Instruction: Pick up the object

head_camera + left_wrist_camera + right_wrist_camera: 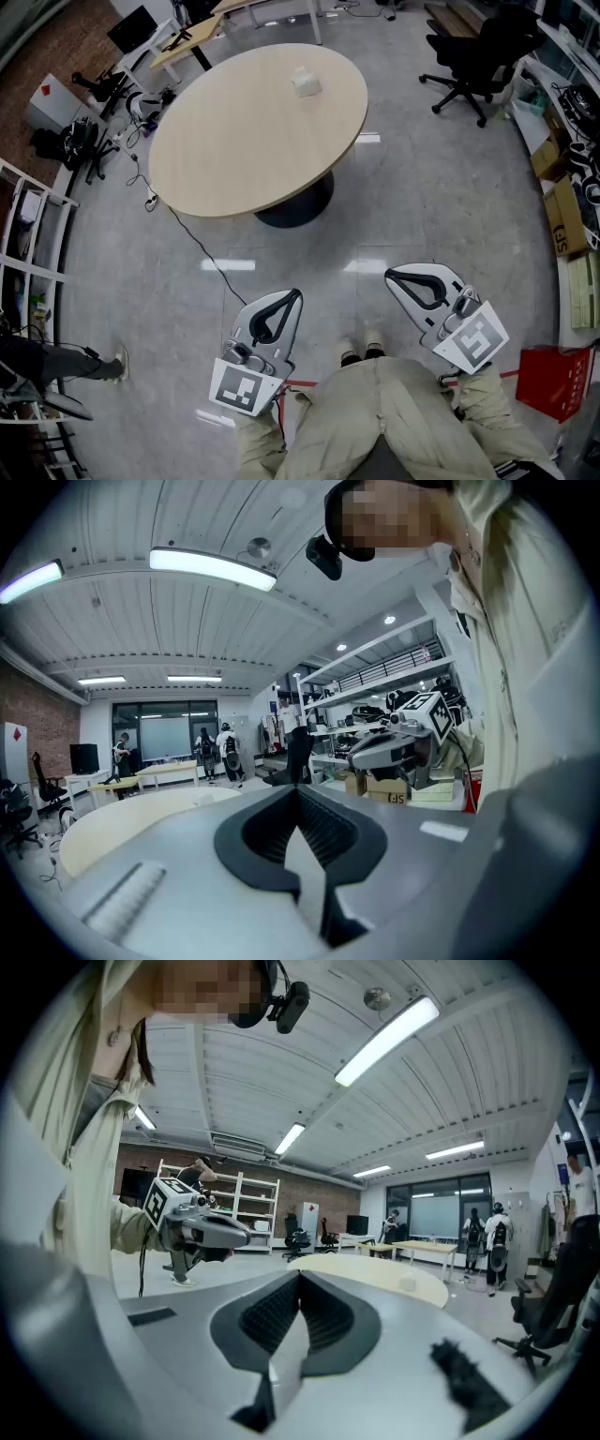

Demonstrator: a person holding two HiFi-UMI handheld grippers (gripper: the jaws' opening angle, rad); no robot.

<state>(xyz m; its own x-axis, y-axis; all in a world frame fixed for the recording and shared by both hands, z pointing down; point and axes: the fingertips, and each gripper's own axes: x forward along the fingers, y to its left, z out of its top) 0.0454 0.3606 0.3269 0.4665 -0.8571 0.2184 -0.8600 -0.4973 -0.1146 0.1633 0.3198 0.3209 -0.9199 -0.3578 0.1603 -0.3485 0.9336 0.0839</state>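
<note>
A small white object (306, 82) sits on the far side of the round beige table (244, 141); it also shows as a pale speck (409, 1283) in the right gripper view. Both grippers are held close to the person's body, well short of the table. The left gripper (294, 295) is shut with nothing between its jaws, which meet at the tips (298, 794). The right gripper (390, 276) also looks shut and empty (300, 1275). Each gripper sees the other: the right gripper (394, 747) and the left gripper (202, 1227).
A black office chair (473, 56) stands right of the table. A cable (202, 248) runs over the floor from the table's left. White shelving (28, 244) lines the left, cardboard boxes (562, 216) and a red box (553, 380) the right. Another person's leg (70, 361) shows at left.
</note>
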